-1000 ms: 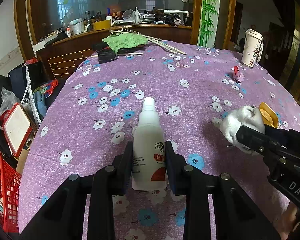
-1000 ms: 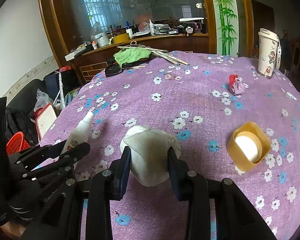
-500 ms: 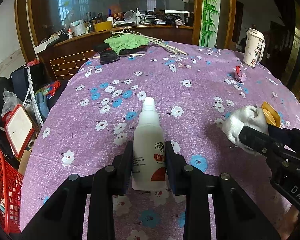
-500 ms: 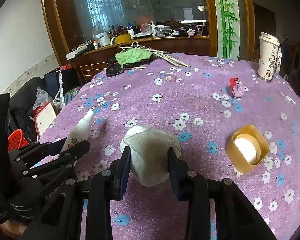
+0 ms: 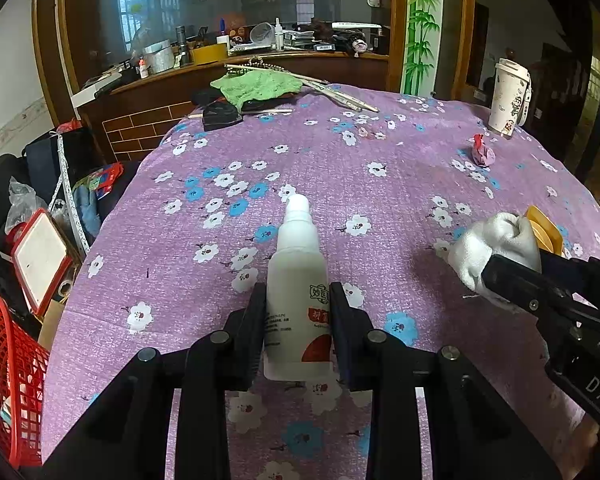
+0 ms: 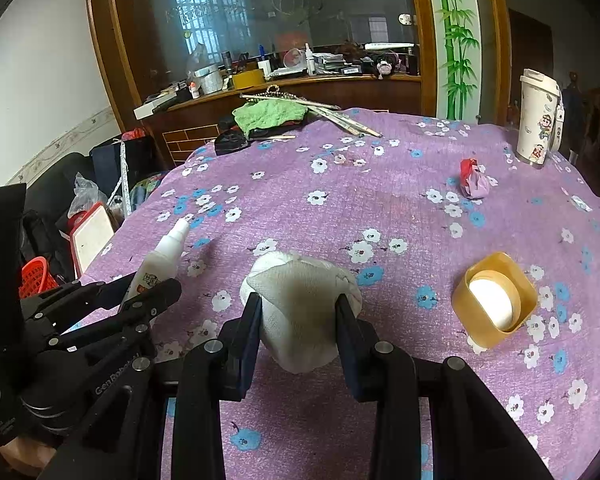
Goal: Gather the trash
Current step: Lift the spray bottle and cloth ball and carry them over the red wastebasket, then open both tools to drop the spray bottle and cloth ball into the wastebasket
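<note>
My left gripper (image 5: 298,304) is shut on a white plastic bottle (image 5: 296,280) with a red label, its cap pointing away from me over the purple flowered tablecloth (image 5: 380,184). My right gripper (image 6: 298,312) is shut on a crumpled white tissue wad (image 6: 300,300) with a dark stain. From the left wrist view the tissue wad (image 5: 496,244) shows at the right, pinched by the right gripper's black fingers (image 5: 516,280). From the right wrist view the bottle (image 6: 160,260) shows at the left in the left gripper's fingers (image 6: 152,300).
A red mesh basket (image 5: 8,376) stands off the table's left edge. On the table lie a yellow tape roll (image 6: 494,300), a red-and-pink crumpled scrap (image 6: 474,180), a white cartoon tumbler (image 6: 538,120), a green cloth (image 6: 268,116) and sticks at the far side.
</note>
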A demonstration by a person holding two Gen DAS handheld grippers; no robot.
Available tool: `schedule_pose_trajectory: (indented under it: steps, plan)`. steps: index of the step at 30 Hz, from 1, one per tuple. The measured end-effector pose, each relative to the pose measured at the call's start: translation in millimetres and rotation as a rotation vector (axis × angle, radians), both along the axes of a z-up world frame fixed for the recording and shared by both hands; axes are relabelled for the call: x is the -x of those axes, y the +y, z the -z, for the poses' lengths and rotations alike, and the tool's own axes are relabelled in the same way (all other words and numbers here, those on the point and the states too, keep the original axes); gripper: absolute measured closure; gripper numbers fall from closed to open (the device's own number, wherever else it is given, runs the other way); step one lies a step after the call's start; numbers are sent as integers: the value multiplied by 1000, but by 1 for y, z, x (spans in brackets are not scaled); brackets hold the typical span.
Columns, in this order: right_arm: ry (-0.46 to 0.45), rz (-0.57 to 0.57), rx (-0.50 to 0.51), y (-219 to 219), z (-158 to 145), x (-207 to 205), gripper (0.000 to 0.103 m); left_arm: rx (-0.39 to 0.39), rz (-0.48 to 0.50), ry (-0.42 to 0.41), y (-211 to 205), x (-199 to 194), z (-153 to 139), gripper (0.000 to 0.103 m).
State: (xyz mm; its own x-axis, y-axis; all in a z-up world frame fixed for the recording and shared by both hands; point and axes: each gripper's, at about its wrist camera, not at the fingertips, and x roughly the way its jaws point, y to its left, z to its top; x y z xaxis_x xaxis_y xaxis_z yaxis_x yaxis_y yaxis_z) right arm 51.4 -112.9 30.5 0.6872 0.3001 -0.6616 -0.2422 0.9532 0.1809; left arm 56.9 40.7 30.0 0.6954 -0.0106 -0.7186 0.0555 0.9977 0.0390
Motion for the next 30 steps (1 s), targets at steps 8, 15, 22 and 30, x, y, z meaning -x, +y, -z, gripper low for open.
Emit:
schedule_pose_trajectory:
  steps: [8, 15, 22, 30]
  plan:
    - [-5, 7, -7, -1, -2, 0, 65, 18, -16, -11, 2, 0, -4, 74]
    - [37, 34, -104, -15, -5, -7, 65, 64, -36, -48, 14, 19, -33, 74]
    - [19, -61, -94, 30, -39, 16, 65, 89, -89, -110, 72, 65, -74, 74]
    - [24, -293, -91, 150, -70, 39, 63, 124, -278, -106, 199, 124, -74, 74]
